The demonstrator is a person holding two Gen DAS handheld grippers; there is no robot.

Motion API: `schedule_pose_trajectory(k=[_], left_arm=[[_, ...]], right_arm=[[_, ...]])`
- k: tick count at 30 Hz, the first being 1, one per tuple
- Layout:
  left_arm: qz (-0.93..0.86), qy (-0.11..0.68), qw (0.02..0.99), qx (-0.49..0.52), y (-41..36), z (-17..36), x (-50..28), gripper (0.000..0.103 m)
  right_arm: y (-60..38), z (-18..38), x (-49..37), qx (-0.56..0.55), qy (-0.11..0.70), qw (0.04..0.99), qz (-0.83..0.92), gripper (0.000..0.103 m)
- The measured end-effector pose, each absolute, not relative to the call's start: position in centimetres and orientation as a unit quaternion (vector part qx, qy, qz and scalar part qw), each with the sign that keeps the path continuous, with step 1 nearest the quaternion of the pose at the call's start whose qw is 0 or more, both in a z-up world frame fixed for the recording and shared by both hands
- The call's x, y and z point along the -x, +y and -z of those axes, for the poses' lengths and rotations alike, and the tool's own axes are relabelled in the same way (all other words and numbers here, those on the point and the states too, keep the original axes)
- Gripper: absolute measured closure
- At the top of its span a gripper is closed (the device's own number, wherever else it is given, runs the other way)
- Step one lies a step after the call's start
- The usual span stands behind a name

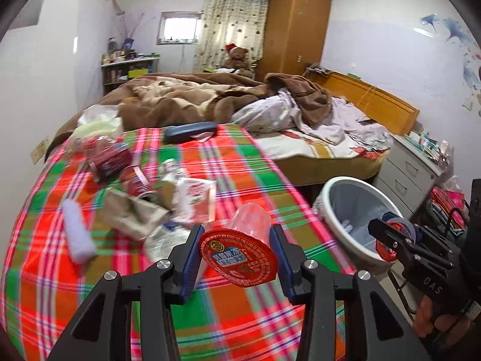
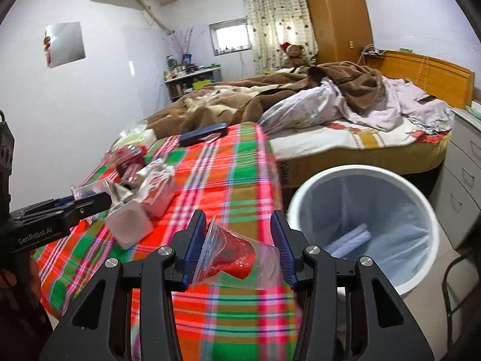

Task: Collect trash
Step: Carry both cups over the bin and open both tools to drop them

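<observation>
My left gripper (image 1: 236, 237) is shut on a clear jelly cup with a red printed lid (image 1: 237, 255), held above the checked tablecloth (image 1: 240, 156). My right gripper (image 2: 239, 240) is shut on a second clear jelly cup (image 2: 237, 252) lying sideways between the blue pads, its red lid crumpled. In the left wrist view the right gripper (image 1: 387, 234) hangs over the near rim of the white trash bin (image 1: 327, 192). The bin (image 2: 300, 192) has a pale blue liner and a light roll (image 2: 351, 237) inside. The left gripper (image 2: 90, 200) shows at the left edge of the right wrist view.
A pile of trash (image 1: 135, 180) lies on the cloth: red cans, a carton, brown paper, a white roll (image 1: 76, 231). A dark blue case (image 1: 189, 131) sits at the far edge. Behind stand an unmade bed (image 1: 210, 96), a grey drawer unit (image 1: 412, 171) and a wardrobe (image 1: 294, 27).
</observation>
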State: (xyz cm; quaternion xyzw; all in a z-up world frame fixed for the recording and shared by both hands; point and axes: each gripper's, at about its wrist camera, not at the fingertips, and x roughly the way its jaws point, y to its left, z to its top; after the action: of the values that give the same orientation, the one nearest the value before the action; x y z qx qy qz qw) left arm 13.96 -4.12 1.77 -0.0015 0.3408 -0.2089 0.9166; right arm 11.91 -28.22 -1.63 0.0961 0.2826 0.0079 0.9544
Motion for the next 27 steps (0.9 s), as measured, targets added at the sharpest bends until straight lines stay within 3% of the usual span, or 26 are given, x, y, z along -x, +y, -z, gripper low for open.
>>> schedule_pose_trajectory(k=[17,27], left_arm=[[0.287,0.341,0.894,-0.04,-16.3,-1.9,-14.6,0.058],[0.333,0.357,0.871,-0.055,-22.2,-0.1,-15.4,0.058]], right_arm=[[-36.4,2.1,-12.4,-0.112,0.283,0.95,0.064,0.057],[-40.1,4.4,-13.6,-0.112,0.326,0.935,0.087,0.057]])
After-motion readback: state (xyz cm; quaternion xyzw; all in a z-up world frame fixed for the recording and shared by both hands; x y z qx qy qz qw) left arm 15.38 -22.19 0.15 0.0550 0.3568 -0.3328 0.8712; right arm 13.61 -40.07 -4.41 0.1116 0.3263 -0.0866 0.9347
